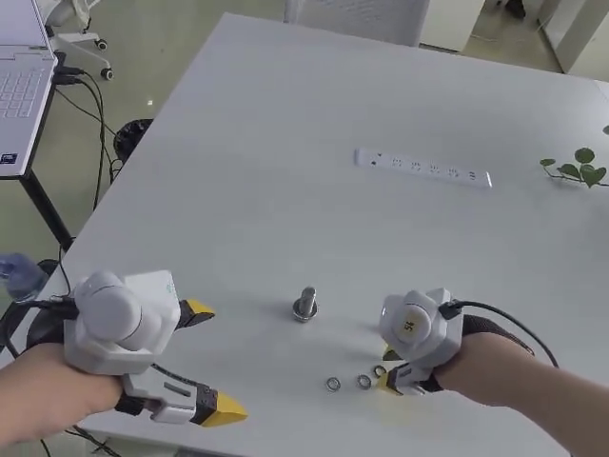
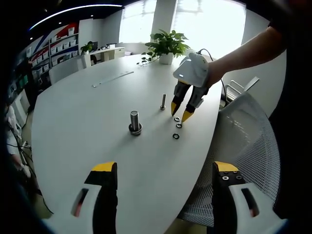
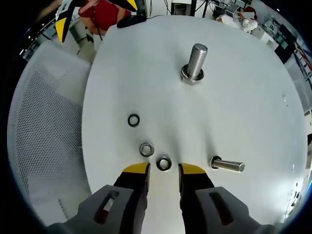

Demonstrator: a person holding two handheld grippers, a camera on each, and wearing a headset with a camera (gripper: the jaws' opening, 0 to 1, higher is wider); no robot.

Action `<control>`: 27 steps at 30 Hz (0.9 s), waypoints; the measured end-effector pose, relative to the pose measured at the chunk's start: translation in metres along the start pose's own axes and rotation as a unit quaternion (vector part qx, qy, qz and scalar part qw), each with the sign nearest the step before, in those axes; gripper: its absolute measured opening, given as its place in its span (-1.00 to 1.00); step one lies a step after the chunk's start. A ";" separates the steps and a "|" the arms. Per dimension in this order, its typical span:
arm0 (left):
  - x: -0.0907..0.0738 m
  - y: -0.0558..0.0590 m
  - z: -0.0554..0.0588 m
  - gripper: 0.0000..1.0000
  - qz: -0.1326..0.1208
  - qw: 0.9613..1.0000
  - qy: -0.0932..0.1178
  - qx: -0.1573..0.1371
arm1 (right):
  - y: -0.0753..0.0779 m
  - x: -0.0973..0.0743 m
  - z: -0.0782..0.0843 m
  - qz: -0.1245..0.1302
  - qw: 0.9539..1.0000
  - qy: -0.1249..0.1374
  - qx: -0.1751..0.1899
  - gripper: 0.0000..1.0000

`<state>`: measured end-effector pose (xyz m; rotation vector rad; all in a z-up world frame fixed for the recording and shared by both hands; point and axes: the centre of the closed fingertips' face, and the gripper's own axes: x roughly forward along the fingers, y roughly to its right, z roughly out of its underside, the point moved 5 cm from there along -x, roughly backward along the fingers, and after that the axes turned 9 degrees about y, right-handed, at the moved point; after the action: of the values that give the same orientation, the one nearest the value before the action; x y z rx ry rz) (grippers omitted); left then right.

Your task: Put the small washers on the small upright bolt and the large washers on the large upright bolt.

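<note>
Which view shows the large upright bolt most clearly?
The right gripper view: the large upright bolt stands near and sharp, with its wide base visible. The head view shows the bolt small, from above; the left gripper view shows the bolt small, from the side.

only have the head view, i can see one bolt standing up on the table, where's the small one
observer: the right gripper hides it from you. The left gripper view shows the small upright bolt standing on the table just beside that gripper's tips, apart from the large upright bolt.
operator: ok, has the right gripper got a washer
observer: no. In the right gripper view its jaws are open with nothing between them, and the nearest washer lies flat on the table just ahead of the gap.
</note>
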<state>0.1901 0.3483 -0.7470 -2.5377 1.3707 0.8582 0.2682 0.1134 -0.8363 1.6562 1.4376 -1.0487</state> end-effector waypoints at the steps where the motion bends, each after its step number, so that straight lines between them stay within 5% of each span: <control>1: 0.000 0.000 0.000 0.59 0.000 1.000 0.000 0.000 | 0.000 -0.001 0.000 0.001 1.000 0.001 0.002 -0.50; 27: 0.002 0.000 0.001 0.56 0.004 1.000 -0.002 0.001 | -0.002 0.001 -0.004 0.006 1.000 -0.001 -0.018 -0.72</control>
<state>0.1904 0.3475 -0.7487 -2.5297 1.3801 0.8629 0.2672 0.1172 -0.8357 1.6366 1.4357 -1.0114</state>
